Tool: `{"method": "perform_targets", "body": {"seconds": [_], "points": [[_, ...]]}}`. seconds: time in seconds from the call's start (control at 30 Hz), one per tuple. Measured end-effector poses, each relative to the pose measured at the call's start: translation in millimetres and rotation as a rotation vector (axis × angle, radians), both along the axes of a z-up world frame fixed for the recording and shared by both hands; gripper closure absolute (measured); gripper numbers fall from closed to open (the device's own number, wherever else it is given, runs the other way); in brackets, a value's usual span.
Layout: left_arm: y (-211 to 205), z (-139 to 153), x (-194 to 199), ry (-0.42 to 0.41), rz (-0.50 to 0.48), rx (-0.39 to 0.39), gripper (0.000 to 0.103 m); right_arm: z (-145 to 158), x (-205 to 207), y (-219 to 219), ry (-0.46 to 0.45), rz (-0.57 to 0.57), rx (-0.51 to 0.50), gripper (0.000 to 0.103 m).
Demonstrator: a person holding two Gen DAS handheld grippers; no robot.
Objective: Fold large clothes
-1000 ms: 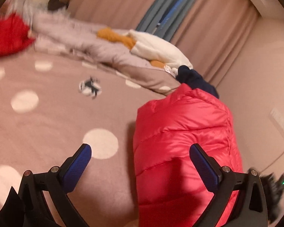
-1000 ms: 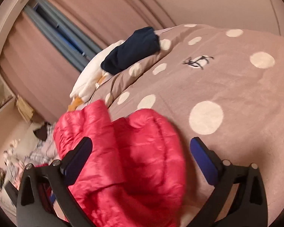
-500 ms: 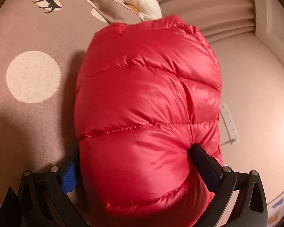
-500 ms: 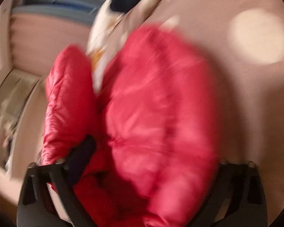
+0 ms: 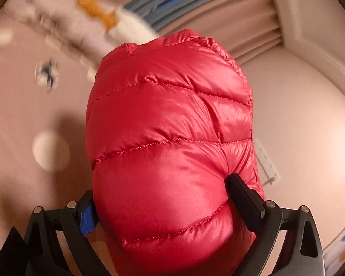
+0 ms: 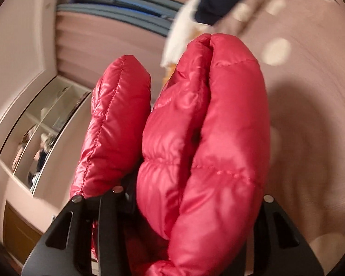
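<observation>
The red puffer jacket [image 5: 170, 151], bearing no readable label, fills both views above the dotted bedspread [image 5: 23, 105], squeezed wide in the left gripper [image 5: 159, 204] and bunched in the right gripper [image 6: 191, 197], whose jaws have just been closing, fingertips hidden; blurred clothes [image 5: 99, 25] lie at eleven o'clock.

left gripper [image 5: 163, 202]: jaws wide, closing a little, pads pressed into red padded jacket [image 5: 170, 138] | right gripper [image 6: 191, 202]: jaws closing, clamped on jacket folds
</observation>
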State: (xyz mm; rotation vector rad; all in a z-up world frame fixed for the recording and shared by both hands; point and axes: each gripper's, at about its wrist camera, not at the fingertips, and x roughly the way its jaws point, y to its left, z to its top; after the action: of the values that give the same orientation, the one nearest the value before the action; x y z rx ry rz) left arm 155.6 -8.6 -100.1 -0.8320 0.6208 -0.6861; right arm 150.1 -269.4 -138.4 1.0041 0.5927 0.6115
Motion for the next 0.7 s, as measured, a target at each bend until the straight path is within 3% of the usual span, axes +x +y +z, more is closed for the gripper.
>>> {"method": "perform_targets", "body": {"seconds": [0.13, 0.27, 0.7], "points": [[26.3, 46.1, -46.3, -0.115, 0.054, 0.031, 0.006, 43.8, -4.1, 23.6, -0.094, 0.049, -0.009, 0.058], [45.2, 65.5, -71.7, -0.156, 0.087, 0.047, 0.006, 74.6, -21.8, 53.2, -0.164, 0.076, -0.053, 0.057], [72.4, 78.4, -118.9, -0.142, 0.167, 0.096, 0.006, 85.4, -28.1, 94.7, -0.164, 0.127, -0.100, 0.057]]}}
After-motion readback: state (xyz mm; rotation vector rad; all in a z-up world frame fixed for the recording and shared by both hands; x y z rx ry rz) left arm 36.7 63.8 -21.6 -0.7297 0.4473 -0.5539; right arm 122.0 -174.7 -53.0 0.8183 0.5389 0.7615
